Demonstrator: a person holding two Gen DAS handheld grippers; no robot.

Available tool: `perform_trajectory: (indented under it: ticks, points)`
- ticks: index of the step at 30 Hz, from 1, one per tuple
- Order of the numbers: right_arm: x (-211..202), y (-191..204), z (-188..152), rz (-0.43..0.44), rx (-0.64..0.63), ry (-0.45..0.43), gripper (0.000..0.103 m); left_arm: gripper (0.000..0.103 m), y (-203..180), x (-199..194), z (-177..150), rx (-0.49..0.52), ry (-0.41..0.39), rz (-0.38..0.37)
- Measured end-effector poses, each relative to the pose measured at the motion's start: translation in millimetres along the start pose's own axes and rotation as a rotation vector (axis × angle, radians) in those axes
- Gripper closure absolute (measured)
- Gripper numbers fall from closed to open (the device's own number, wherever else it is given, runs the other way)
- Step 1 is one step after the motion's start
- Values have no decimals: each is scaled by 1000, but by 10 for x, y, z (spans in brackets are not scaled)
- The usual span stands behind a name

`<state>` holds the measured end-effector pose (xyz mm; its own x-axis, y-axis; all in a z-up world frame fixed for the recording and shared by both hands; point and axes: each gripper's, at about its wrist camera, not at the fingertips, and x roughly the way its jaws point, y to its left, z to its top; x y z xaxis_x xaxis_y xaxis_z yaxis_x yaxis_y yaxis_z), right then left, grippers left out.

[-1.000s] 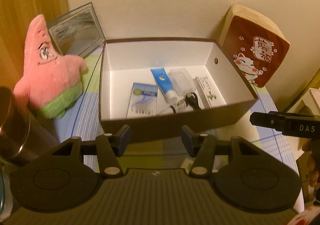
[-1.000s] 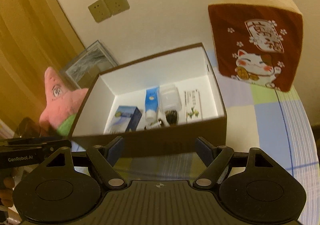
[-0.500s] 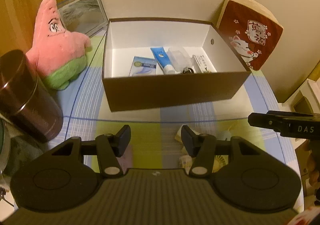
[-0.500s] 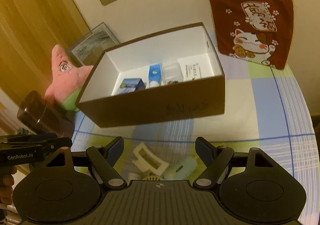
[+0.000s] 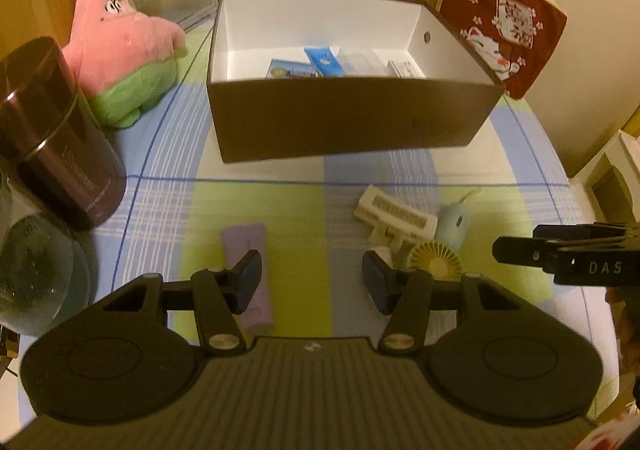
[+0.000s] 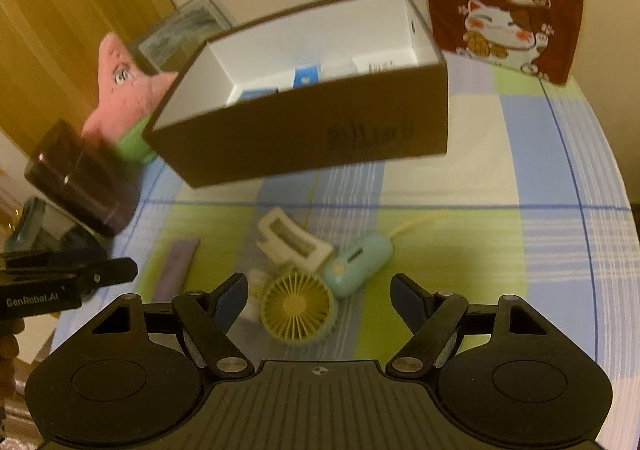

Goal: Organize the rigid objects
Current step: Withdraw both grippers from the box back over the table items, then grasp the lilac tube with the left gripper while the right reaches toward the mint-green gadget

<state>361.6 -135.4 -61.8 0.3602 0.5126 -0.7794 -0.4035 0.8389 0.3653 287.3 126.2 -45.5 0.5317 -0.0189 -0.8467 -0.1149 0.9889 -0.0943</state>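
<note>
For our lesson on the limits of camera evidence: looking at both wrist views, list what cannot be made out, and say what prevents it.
- Lower contents of the brown box: left wrist view, hidden behind its near wall.
- Print on that wall: right wrist view, motion blur.
- Lettering on the dark canister: left wrist view, too small.
- Purple flat item: left wrist view, partly covered by the left claw.
- Small white item beside the yellow fan: right wrist view, blurred.

The brown box [image 5: 348, 122] hides most of its contents behind its near wall; only tops of blue packets [image 5: 322, 60] show. The left gripper's finger [image 5: 248, 278] covers part of a purple bar [image 5: 246, 246]. Print on the box front [image 6: 368, 132] is blurred.
</note>
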Motion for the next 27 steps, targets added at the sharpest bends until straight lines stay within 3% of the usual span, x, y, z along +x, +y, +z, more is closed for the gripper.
perform_trajectory:
  ticks: [21, 27]
  points:
    - [509, 206, -154, 0, -2, 139, 25, 50, 8, 321, -219, 14, 84, 9]
    - [703, 266, -156, -42, -14, 158, 25, 49, 41, 395, -233, 10, 96, 15]
